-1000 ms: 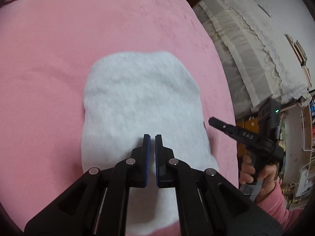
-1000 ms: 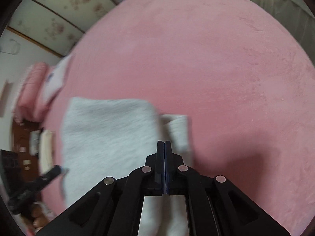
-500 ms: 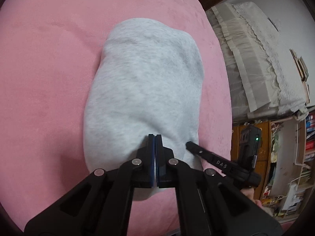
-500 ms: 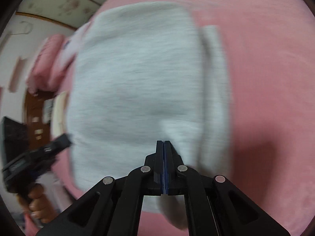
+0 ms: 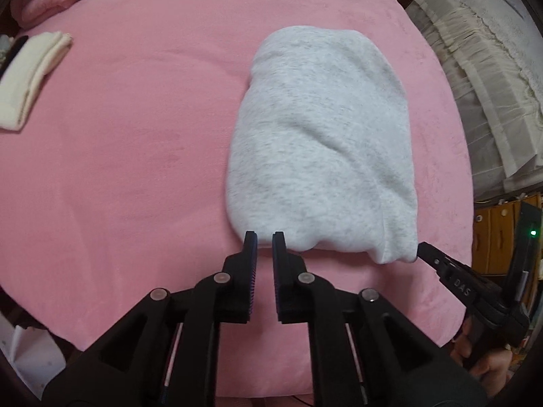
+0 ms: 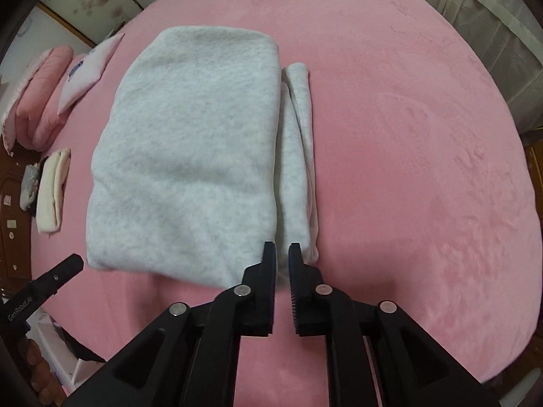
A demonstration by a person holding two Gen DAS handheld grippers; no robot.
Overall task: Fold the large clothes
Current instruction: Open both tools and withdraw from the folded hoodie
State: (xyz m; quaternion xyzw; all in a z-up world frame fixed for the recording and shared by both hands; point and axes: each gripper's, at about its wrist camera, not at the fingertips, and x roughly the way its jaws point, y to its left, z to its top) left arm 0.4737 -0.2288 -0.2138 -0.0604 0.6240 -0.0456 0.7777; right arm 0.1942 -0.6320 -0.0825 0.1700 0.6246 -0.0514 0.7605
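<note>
Grey heathered fleece garment (image 5: 322,142), folded into a thick rectangular bundle, lies on the pink plush bed cover (image 5: 135,135). From my left wrist view: left gripper (image 5: 264,237) has its jaws slightly apart with nothing between them, tips just at the bundle's near edge, toward its left corner. Right gripper (image 5: 422,247) shows at the near right corner, tip touching or just beside the cloth; I cannot tell its jaw state from here. Cream folded cloth (image 5: 27,78) sits well apart at far left.

Handling call: soft, floppy, fairly light, several layers thick, not slippery and not fragile. I'd pinch all layers at the near corners, else the top layer peels off.

Right wrist view: right gripper (image 6: 281,247) jaws slightly parted, empty, tips over the near right edge of the garment (image 6: 190,142). A narrower under-layer sticks out along the right side. Left gripper (image 6: 68,264) tip is just beside the near left corner.
</note>
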